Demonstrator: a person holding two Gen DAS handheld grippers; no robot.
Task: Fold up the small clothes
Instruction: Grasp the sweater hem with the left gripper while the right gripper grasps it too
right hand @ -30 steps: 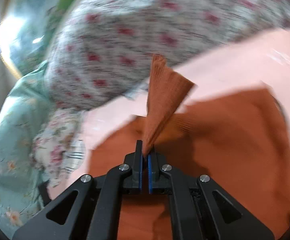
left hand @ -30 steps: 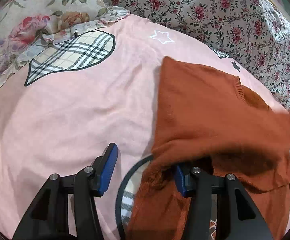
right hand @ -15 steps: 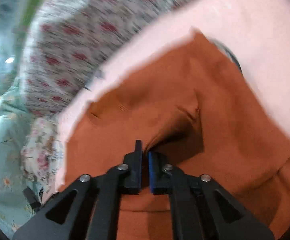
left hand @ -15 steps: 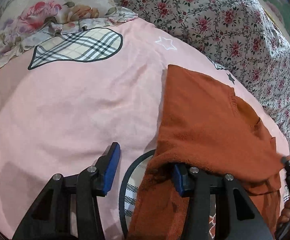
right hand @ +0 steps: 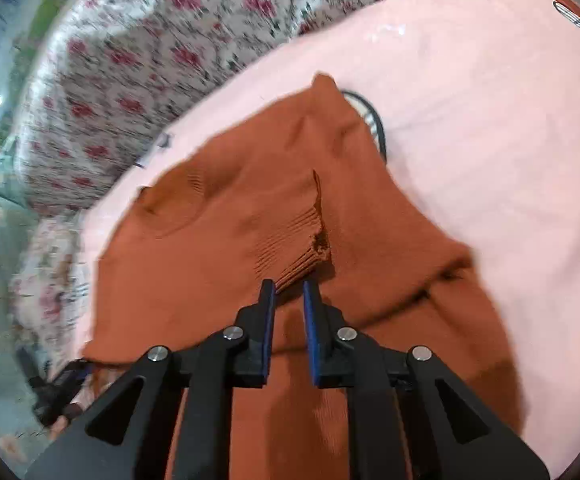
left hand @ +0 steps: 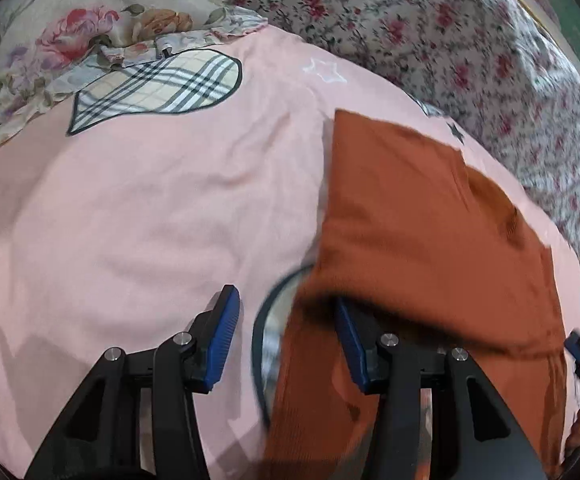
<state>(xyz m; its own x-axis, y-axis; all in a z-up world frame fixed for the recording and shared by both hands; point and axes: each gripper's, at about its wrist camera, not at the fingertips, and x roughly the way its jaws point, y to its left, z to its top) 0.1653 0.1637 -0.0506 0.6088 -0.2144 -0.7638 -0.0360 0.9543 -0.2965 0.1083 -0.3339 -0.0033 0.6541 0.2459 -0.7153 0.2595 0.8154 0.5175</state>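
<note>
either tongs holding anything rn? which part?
Nothing is held. Right tongs are parted, just short of the orange sweater's ribbed cuff. Left tongs are wide open, one finger tucked under the sweater's folded edge.

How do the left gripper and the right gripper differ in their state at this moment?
The left gripper is open wide; the right gripper shows only a narrow gap. The left gripper has one finger on the pink bedsheet and one under a fold of the rust-orange knitted sweater; the right gripper sits at the sweater's ribbed cuff, not clamping it. Both have blue pads and grasp nothing.
</note>
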